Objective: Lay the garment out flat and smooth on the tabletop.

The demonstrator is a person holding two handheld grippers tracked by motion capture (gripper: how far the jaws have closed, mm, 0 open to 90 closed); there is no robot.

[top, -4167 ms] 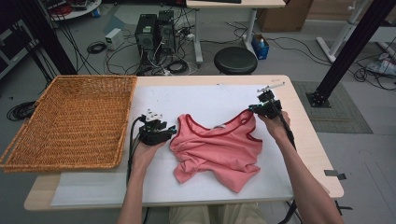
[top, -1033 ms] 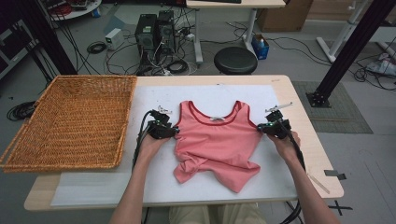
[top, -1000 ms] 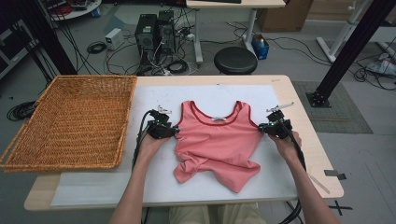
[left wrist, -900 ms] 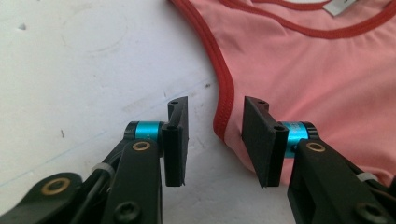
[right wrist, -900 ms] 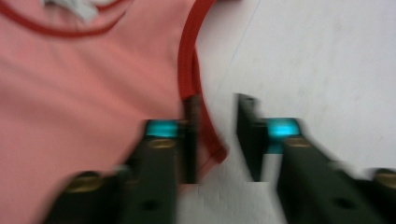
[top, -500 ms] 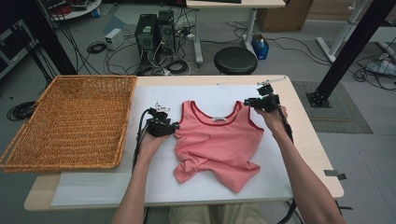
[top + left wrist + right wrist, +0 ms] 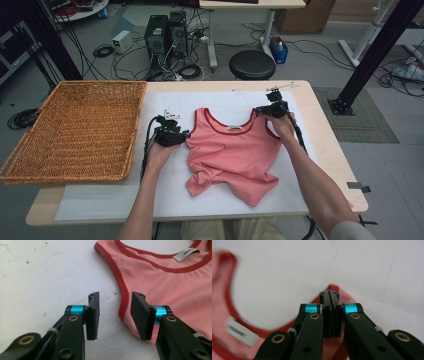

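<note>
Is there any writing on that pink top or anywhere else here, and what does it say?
White neck label on the pink tank top: dark print that begins with what looks like "Jas", the rest too small to read.
The same label in the right gripper view: blurred, unreadable.
Wicker basket, table: no writing to be made out.

A robotics or research lab. Beyond the pale wooden bench (image 7: 327,135), two black desktop computer towers (image 7: 164,32) stand on a grey floor amid loose tangled cables (image 7: 102,50). A round black stool (image 7: 252,64), black metal frame posts (image 7: 372,55) and a cardboard box (image 7: 302,14) stand nearby.
</note>
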